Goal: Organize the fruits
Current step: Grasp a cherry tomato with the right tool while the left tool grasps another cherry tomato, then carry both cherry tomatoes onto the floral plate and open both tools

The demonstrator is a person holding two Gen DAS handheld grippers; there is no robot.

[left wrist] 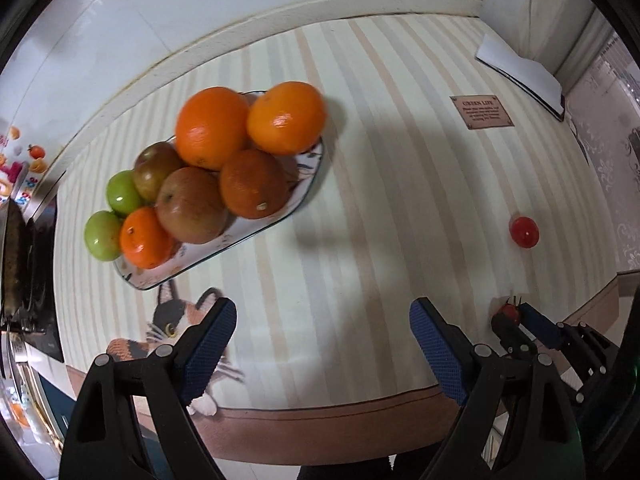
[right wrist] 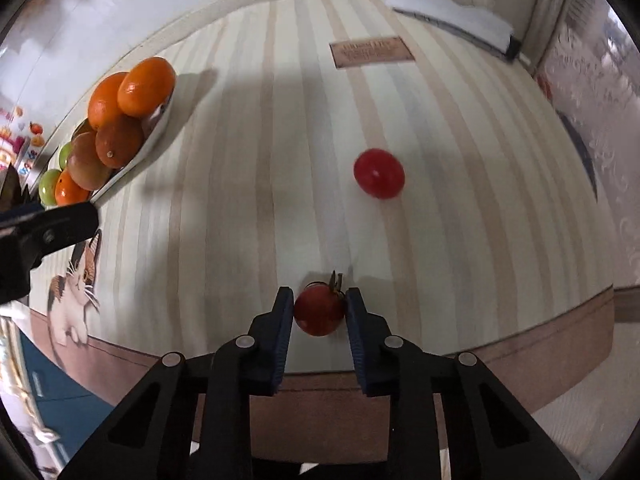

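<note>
A patterned plate [left wrist: 308,176] [right wrist: 160,120] at the left of the striped table holds several oranges [left wrist: 212,126], brownish apples [left wrist: 192,204] and green fruits [left wrist: 102,236]. My right gripper [right wrist: 320,300] [left wrist: 510,314] is shut on a small red tomato with a stem [right wrist: 319,309] near the table's front edge. A second red tomato [right wrist: 379,173] [left wrist: 524,232] lies loose further back on the right. My left gripper [left wrist: 322,312] hangs open over the bare cloth in front of the plate, nothing between its fingers.
The striped tablecloth [left wrist: 380,200] has a cat picture [left wrist: 172,320] near its front left and a brown label [left wrist: 482,112] at the back right. A white folded paper [left wrist: 520,72] lies in the far right corner by the wall. The table's brown edge [right wrist: 520,352] runs close below the grippers.
</note>
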